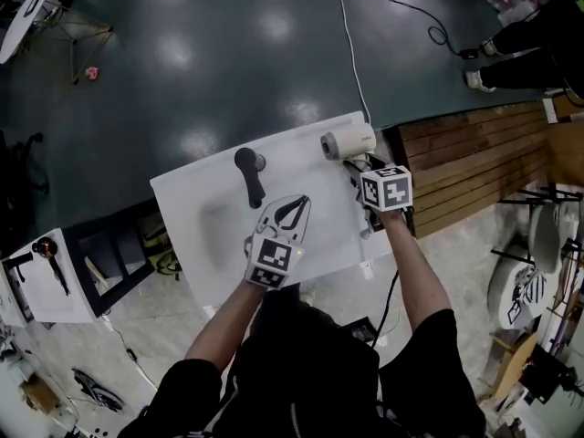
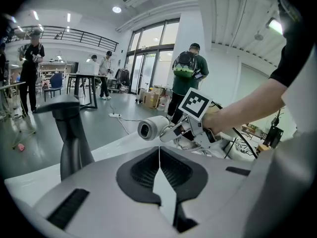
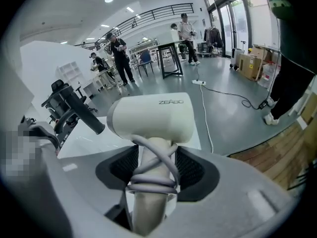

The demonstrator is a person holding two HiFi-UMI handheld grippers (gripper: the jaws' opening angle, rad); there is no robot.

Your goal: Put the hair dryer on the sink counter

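A white hair dryer (image 1: 348, 141) with its cord wound round the handle hangs over the far right corner of the white sink counter (image 1: 196, 194). My right gripper (image 1: 359, 170) is shut on that handle. The right gripper view shows the handle (image 3: 148, 182) pinched between the dark pads, with the dryer's body (image 3: 151, 118) above them. My left gripper (image 1: 290, 210) hovers over the counter's near middle with its jaws closed together and nothing between them (image 2: 159, 155). In the left gripper view the hair dryer (image 2: 153, 128) is ahead and to the right. A dark faucet (image 1: 249, 173) stands at the counter's middle.
Wooden decking (image 1: 465, 162) borders the counter on the right. A cable (image 1: 351, 44) runs across the dark floor beyond. A person's feet (image 1: 511, 53) are at the top right. A small white table (image 1: 46, 290) stands at the left. Several people stand far off (image 3: 116, 53).
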